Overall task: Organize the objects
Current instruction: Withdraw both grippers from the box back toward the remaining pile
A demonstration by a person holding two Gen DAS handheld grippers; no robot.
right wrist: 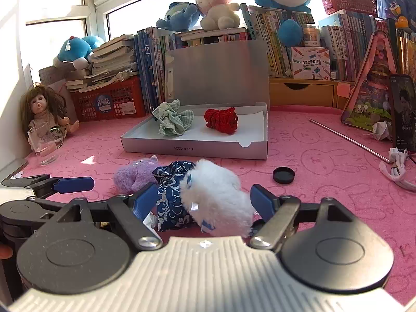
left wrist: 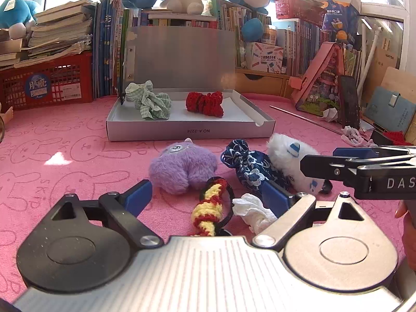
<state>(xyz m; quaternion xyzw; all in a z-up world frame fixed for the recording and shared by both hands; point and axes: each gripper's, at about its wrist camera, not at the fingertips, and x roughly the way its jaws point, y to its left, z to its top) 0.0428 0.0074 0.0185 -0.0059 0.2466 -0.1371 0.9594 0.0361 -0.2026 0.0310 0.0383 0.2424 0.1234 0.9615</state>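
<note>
Left wrist view shows the left gripper [left wrist: 208,197] spread wide over the pink mat [left wrist: 65,156], its blue pads either side of a yellow-and-red crocheted piece [left wrist: 208,208] and a crumpled white tissue [left wrist: 253,212], pressing neither. Right wrist view shows the right gripper [right wrist: 205,200] also wide, straddling a white fluffy toy [right wrist: 215,195] and a navy patterned pouch [right wrist: 169,195], with a purple plush [right wrist: 135,174] beside them. Toward the mat's far edge, an open grey box [right wrist: 195,148] holds a green checked cloth [right wrist: 173,117] and a red crocheted item [right wrist: 221,119].

A child's room at home: plush toys [right wrist: 218,5], doll [right wrist: 41,109], shelved books [right wrist: 338,41].
</note>
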